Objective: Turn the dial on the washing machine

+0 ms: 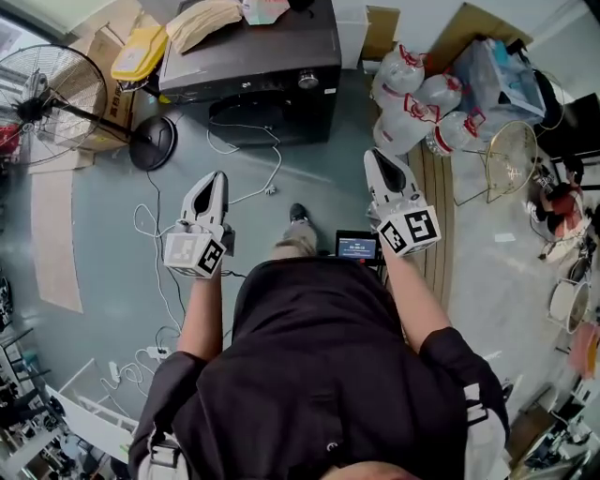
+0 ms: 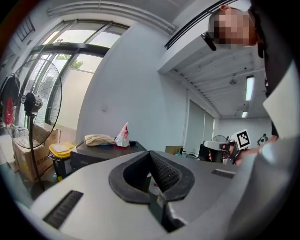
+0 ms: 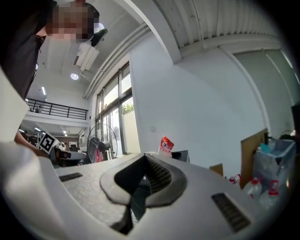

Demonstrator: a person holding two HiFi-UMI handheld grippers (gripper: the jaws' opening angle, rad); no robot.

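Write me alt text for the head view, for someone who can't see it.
Seen from above, a person in a dark shirt holds the left gripper and right gripper out toward a dark washing machine, neither touching its dial. A standing fan is at left, water bottles at right.

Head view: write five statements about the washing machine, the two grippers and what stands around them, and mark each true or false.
1. The washing machine stands ahead of the person, and both grippers are short of it. True.
2. The right gripper grips the dial. False: its fingers are shut on nothing, well away from the dial.
3. A beige cloth lies on top of the machine. True.
4. The left gripper has its fingers wide apart. False: they are together, with nothing between them.
5. The standing fan is to the right of the machine. False: it stands on the left, and the water bottles are on the right.
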